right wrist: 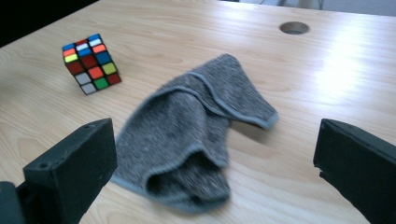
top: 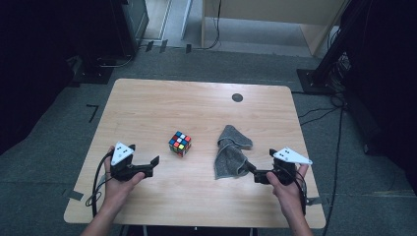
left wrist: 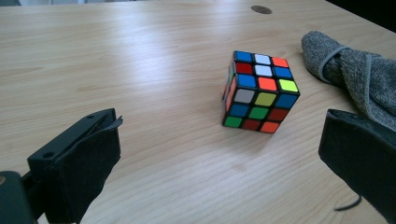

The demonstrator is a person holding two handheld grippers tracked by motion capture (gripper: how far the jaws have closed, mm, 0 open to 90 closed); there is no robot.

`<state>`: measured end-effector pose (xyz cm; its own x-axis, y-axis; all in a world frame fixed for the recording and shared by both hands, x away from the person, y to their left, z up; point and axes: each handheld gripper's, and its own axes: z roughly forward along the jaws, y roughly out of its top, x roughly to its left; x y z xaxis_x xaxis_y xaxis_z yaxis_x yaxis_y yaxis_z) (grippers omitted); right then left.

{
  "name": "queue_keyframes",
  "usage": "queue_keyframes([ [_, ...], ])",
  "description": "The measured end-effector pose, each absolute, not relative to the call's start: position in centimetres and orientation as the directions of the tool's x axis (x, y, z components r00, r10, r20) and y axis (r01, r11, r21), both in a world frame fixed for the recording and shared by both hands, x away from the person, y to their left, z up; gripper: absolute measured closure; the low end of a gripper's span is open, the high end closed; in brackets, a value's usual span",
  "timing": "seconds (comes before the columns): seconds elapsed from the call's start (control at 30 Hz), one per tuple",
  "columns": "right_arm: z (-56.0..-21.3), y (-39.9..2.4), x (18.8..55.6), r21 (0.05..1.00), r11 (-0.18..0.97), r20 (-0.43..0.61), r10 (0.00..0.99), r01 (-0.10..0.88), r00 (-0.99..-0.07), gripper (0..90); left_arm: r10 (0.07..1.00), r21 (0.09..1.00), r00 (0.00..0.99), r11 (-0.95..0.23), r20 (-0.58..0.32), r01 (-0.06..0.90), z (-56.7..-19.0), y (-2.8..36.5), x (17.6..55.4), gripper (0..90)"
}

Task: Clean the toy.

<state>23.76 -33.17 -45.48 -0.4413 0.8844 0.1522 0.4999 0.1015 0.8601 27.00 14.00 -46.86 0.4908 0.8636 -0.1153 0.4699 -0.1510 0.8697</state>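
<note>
The left gripper (top: 145, 166) hovers near the front left corner of the surface (top: 147, 103), fingers wide and holding nothing. The puzzle cube (top: 180, 143) stands near the middle, and the grey cloth (top: 231, 151) lies crumpled just beside the right gripper (top: 256, 173), whose fingers are wide and empty near the front right corner.

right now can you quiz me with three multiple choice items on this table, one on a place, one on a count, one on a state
1. Where is the puzzle cube relative to the grey cloth in the high view?
A. left of it
B. on top of it
C. right of it

2. How many round holes does the table have?
A. none
B. one
C. three

3. How is the left gripper?
A. shut on the cube
C. shut on the cloth
B. open

Answers: 1 A, the cube sits apart to the left; 2 B, one dark hole near the far edge; 3 B, its jaws stand wide with nothing between.
</note>
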Motion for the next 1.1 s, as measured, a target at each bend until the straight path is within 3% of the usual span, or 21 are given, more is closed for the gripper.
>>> queue_keyframes([
  [0.6, -48.4, -40.6, 19.4, 0.816, 0.05, 0.155, 0.941, 0.576, -0.301, 0.0, 0.913, 0.859, 0.386, -0.091, -0.13, 0.503, -48.5, 20.8, 23.0, 0.0],
  [0.9, -51.0, -42.9, 18.6, 0.767, 0.029, 0.138, 0.968, 0.641, -0.209, 0.0, 0.936, 0.819, 0.327, -0.087, -0.127, 0.567, -50.3, 23.5, 22.0, 0.0],
  [1.1, -51.9, -43.0, 18.6, 0.735, 0.093, 0.054, 0.979, 0.671, -0.195, 0.0, 0.948, 0.788, 0.303, -0.111, -0.099, 0.605, -51.1, 24.0, 22.2, 0.0],
])
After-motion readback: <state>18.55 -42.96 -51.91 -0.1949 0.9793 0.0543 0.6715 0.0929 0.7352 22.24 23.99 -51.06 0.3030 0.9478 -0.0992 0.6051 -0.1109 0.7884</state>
